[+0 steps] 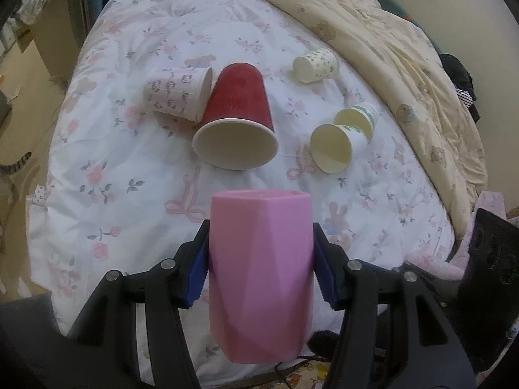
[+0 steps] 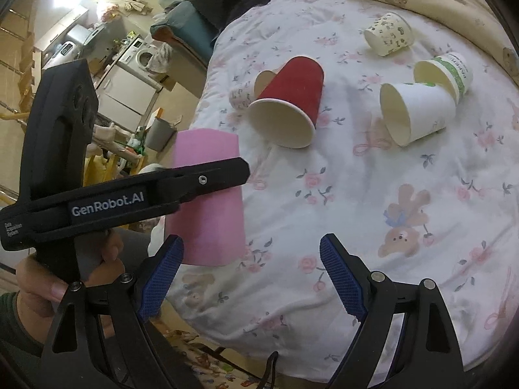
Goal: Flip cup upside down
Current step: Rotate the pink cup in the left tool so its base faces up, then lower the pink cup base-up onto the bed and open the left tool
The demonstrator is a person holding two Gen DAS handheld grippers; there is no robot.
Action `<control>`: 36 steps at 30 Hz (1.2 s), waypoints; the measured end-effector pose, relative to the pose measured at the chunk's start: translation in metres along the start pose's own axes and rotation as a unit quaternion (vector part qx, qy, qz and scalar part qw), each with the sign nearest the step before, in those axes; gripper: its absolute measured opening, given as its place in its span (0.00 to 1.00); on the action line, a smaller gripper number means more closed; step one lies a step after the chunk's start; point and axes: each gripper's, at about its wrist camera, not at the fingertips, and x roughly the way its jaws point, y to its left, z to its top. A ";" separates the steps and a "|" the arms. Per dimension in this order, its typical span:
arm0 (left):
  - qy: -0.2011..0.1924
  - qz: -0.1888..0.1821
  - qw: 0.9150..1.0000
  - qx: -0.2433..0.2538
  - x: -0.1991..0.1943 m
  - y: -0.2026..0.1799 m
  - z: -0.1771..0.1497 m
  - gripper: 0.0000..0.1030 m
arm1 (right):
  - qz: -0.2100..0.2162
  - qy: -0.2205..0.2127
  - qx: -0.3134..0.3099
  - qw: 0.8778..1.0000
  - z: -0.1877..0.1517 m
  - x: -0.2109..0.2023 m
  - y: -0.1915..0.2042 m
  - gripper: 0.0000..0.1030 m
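Note:
My left gripper [image 1: 261, 256] is shut on a pink faceted cup [image 1: 259, 272], its blue pads pressing both sides. The cup is held upright above the near edge of the bed, its rim at the top. In the right wrist view the same pink cup [image 2: 207, 227] shows at the left, clamped by the left gripper's black finger [image 2: 201, 181], which a hand holds. My right gripper [image 2: 249, 272] is open and empty, to the right of the pink cup, over the floral bedsheet [image 2: 324, 214].
Several paper cups lie on their sides on the bed: a red one [image 1: 236, 120], a patterned one [image 1: 178, 94] beside it, a small printed one [image 1: 316, 64], and two white ones [image 1: 340, 139]. A beige quilt [image 1: 389, 48] is bunched at the right. The floor and furniture are at the left.

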 end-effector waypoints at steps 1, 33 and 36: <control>-0.001 0.002 1.000 0.001 0.000 0.000 0.000 0.51 | -0.003 0.003 0.001 1.000 0.000 0.001 0.000 0.86; 0.020 0.125 0.990 0.059 0.051 -0.051 0.034 0.50 | -0.155 -0.117 0.170 0.966 -0.004 -0.090 -0.098 0.86; 0.027 0.141 0.988 0.060 0.070 -0.063 0.036 0.50 | -0.147 -0.108 0.188 0.965 -0.009 -0.092 -0.109 0.86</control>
